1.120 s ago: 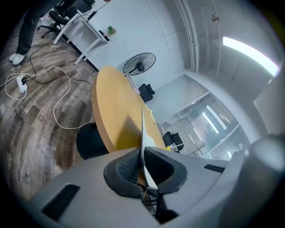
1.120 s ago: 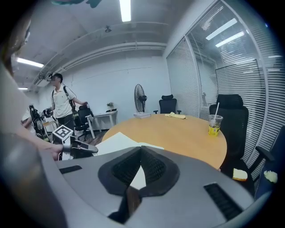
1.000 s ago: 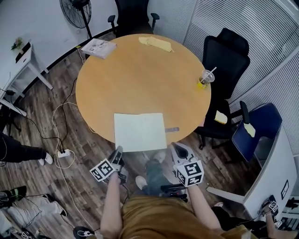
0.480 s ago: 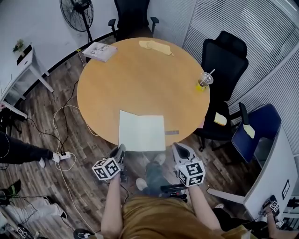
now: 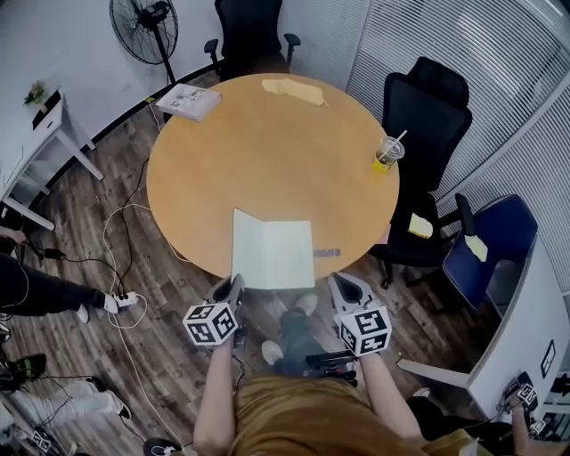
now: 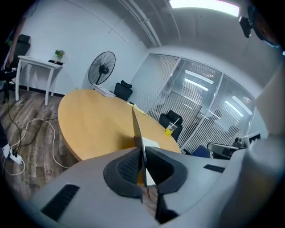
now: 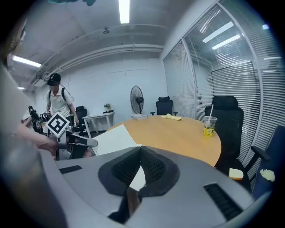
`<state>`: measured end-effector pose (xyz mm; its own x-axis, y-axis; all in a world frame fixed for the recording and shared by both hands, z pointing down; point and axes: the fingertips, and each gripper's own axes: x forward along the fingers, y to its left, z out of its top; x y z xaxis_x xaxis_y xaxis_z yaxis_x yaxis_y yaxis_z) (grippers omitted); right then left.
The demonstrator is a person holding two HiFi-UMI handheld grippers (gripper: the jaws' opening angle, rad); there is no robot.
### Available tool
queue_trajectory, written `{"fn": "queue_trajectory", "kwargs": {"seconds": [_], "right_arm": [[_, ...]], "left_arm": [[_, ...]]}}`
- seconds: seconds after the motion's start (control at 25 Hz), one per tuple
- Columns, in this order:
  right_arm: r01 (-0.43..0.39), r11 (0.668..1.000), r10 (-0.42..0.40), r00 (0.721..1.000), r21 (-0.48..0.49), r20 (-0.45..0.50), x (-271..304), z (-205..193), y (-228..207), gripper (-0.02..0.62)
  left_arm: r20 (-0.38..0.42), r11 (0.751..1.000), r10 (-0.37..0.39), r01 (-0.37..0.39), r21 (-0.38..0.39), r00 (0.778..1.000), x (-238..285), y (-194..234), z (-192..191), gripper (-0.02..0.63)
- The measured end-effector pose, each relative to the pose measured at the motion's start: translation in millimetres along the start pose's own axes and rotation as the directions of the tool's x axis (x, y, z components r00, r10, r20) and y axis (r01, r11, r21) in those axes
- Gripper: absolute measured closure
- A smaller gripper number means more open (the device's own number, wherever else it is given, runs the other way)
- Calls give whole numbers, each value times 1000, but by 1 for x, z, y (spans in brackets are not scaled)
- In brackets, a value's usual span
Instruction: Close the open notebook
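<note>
Scanning from the left: takes in a white side desk [image 5: 46, 116] by the wall, a standing fan [image 5: 145, 20] and a stack of printed papers [image 5: 187, 94] at the far-left rim of the round wooden table [image 5: 267, 151]. Finds the left gripper [image 5: 233, 287] just off the table's near edge, fingers [image 6: 122, 167] pressed shut on the notebook [image 5: 272, 254]. Pinches the near edge of the left leaf, lifted off the table and seen edge-on, close to upright, between the two pads in the left gripper view. Leaves the right leaf flat on the table, at the near edge, squarely between the two grippers. Shows a small grey strip [image 5: 327, 253] on the table just right of the notebook.

Moving right: places the right gripper [image 5: 342, 283] beside the notebook's near-right corner, apart from it, off the table's edge. Shows its fingers [image 7: 122, 171] brought together at the tips with nothing between them, the white page lying just beyond them in the right gripper view.

Further right and back: picks out a yellow cloth [image 5: 294, 86] at the far rim, a plastic cup with a straw [image 5: 387, 151] at the right rim, a black office chair [image 5: 427, 111] behind it and a blue chair [image 5: 494, 236] well apart from the table.
</note>
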<state>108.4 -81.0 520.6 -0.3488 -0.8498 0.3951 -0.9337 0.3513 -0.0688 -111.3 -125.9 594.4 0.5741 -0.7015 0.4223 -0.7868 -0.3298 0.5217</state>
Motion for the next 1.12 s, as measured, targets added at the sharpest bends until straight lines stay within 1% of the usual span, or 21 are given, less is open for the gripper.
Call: {"fn": "queue_trajectory", "kwargs": {"seconds": [0.2,0.32,0.48,0.68,0.76,0.96,1.12], "right_arm": [[-4,1000,4,1000,-21,-5,-1,-4,0,584],[-1,1000,1,1000,-23,-8,-2,-5,-2,584],[2,1000,-2,1000,-14,-8,-5,-7,-4,584],[11,1000,-12,1000,-8,-23,-13,-14,-6,584],[22,1000,-22,999,-4,-25,-17,-17,-10,584],[41,999,-41,998,-6,-39,-24,-25,-16,583],[59,998,-59,998,-2,-31,-28,-24,-17,584]], "left_arm": [[5,999,2,-2,50,1000,1,-9,1,568],[-8,994,-5,6,108,1000,3,-20,2,568],[-38,977,-13,21,210,999,7,-36,2,564],[-61,957,-16,33,288,998,10,-50,-2,558],[-71,950,-16,38,309,997,13,-56,-2,556],[-99,944,-1,34,329,995,16,-62,-5,555],[-137,930,6,45,366,991,14,-67,-8,551]]}}
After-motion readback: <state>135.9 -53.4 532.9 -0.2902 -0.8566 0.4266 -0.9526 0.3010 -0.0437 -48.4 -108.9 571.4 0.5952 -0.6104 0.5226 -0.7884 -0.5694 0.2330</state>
